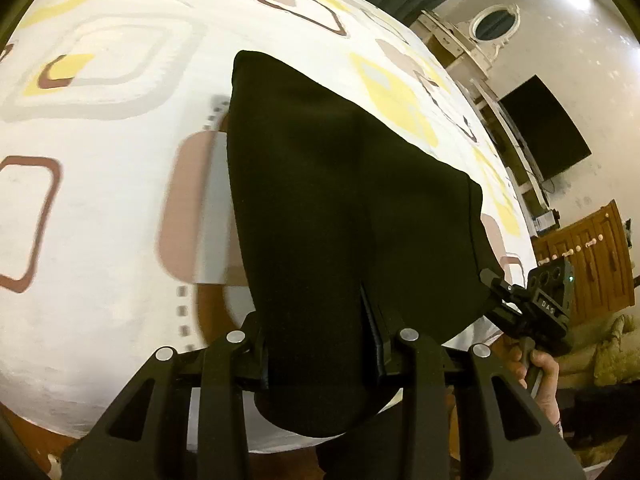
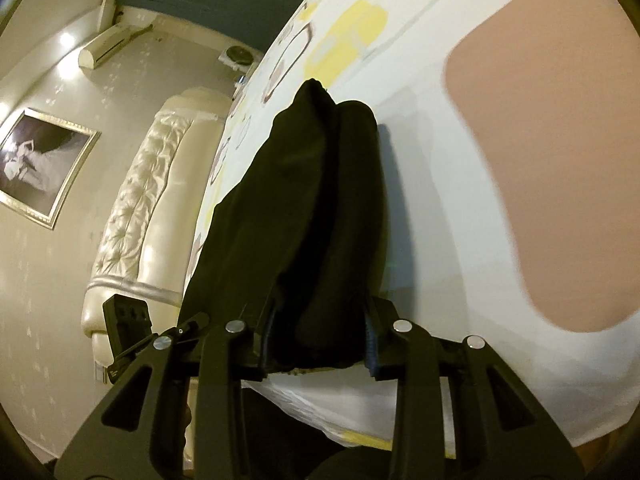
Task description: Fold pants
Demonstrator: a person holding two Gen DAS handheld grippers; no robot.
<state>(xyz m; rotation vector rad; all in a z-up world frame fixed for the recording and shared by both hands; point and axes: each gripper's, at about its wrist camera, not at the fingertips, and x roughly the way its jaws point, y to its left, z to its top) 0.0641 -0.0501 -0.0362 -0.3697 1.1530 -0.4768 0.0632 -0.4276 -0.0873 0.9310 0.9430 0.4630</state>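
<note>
The black pants (image 1: 340, 200) hang lifted over the patterned bed sheet (image 1: 112, 184). My left gripper (image 1: 320, 344) is shut on one near edge of the pants; the cloth drapes over its fingers and hides the tips. My right gripper (image 1: 504, 292) shows at the right in the left wrist view, holding the other corner. In the right wrist view the right gripper (image 2: 320, 344) is shut on bunched pants (image 2: 304, 208), which stretch away toward the far end. The left gripper (image 2: 160, 328) shows at the left there.
The bed (image 2: 520, 80) has a white sheet with yellow, brown and beige shapes. A padded cream headboard (image 2: 148, 208) and a framed picture (image 2: 40, 160) stand left. A wall TV (image 1: 544, 128) and a wooden cabinet (image 1: 592, 256) stand beyond the bed's right edge.
</note>
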